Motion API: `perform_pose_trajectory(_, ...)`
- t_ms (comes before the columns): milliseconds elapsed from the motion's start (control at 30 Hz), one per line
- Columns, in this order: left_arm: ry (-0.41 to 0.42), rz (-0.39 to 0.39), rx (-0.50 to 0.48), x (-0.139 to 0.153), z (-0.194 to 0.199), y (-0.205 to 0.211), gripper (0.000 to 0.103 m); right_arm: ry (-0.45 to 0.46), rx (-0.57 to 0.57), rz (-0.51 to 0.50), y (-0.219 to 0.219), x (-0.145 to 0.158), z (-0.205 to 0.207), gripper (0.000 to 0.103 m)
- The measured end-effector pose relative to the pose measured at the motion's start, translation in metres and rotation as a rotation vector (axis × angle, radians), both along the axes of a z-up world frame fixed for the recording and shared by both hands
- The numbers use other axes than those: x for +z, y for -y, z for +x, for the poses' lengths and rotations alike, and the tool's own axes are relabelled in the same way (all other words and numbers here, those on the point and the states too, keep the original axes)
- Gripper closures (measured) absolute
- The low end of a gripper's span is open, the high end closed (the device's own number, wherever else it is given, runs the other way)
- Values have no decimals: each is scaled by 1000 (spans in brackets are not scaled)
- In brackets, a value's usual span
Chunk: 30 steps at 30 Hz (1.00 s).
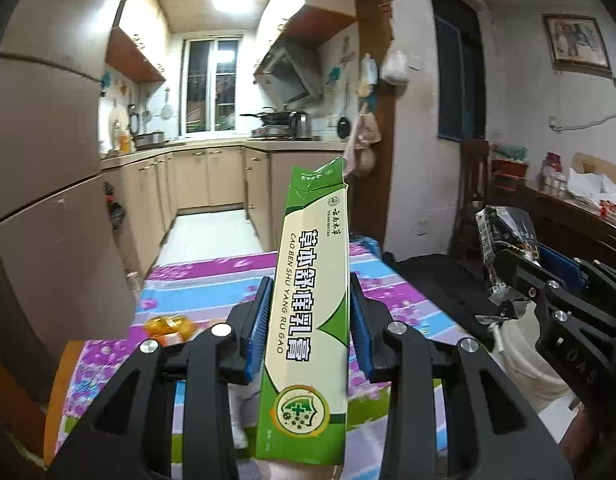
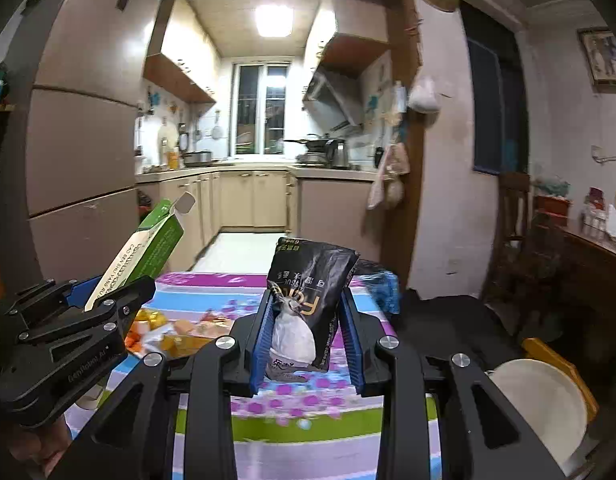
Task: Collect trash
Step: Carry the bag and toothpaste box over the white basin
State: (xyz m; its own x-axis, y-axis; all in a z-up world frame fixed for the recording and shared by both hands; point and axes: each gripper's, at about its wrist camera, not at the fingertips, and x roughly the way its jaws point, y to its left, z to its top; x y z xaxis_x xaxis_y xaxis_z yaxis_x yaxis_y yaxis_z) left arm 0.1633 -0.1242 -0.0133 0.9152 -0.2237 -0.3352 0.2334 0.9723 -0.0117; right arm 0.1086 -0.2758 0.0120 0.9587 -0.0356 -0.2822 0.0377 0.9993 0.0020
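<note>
Jaws of the left gripper (image 1: 312,320) clamp a green carton (image 1: 308,280) upright above the table (image 1: 408,304); jaws of the right gripper (image 2: 308,328) pinch a black wrapper (image 2: 308,280); both pieces are raised, likely for the white bin (image 2: 544,404) at right; orange scraps (image 2: 175,332) remain.

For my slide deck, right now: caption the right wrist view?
Right gripper holds a black wrapper over the floral table, left gripper holding a green box.
</note>
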Motion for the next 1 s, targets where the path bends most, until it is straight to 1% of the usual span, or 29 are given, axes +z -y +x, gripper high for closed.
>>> perform_pose_trajectory(133, -13, 4, -74, 3, 6, 40, 69, -4, -71, 3, 40, 6, -12, 70)
perform_pose_trajectory(200, -19, 7, -111, 3, 5, 60, 69, -10, -116, 5, 67, 9, -17, 70)
perform_pose_trajectory(400, -56, 21, -261, 3, 8, 135, 69, -42, -258, 6, 152, 12, -42, 70)
perform_pose_trajectory(433, -64, 25, -281, 2, 7, 146, 69, -53, -288, 6, 170, 11, -48, 70)
perform_pose_trajectory(467, -79, 35, -316, 0, 7, 165, 69, -64, -305, 11, 183, 10, -50, 70)
perform_pose_trajectory(500, -84, 41, -330, -1, 7, 172, 69, -79, -323, 21, 198, 8, -53, 70)
perform_pose_trajectory(600, -120, 65, -398, -4, 8, 215, 69, -133, -370, 42, 242, 1, -59, 70)
perform_pose_trajectory(700, -164, 86, -453, -9, 10, 254, 69, -189, -409, 73, 282, -11, -60, 70)
perform_pose_trajectory(833, -250, 123, -529, -20, 19, 304, 69, -289, -428, 141, 334, -32, -57, 70)
perform_pose_trajectory(900, -315, 150, -567, -29, 27, 325, 69, -334, -432, 180, 351, -44, -51, 70)
perform_pose_trajectory(933, -352, 166, -578, -36, 33, 337, 69, -365, -439, 198, 367, -50, -48, 70)
perform_pose_trajectory(1000, -410, 187, -589, -46, 42, 350, 69, -412, -431, 243, 385, -61, -35, 70)
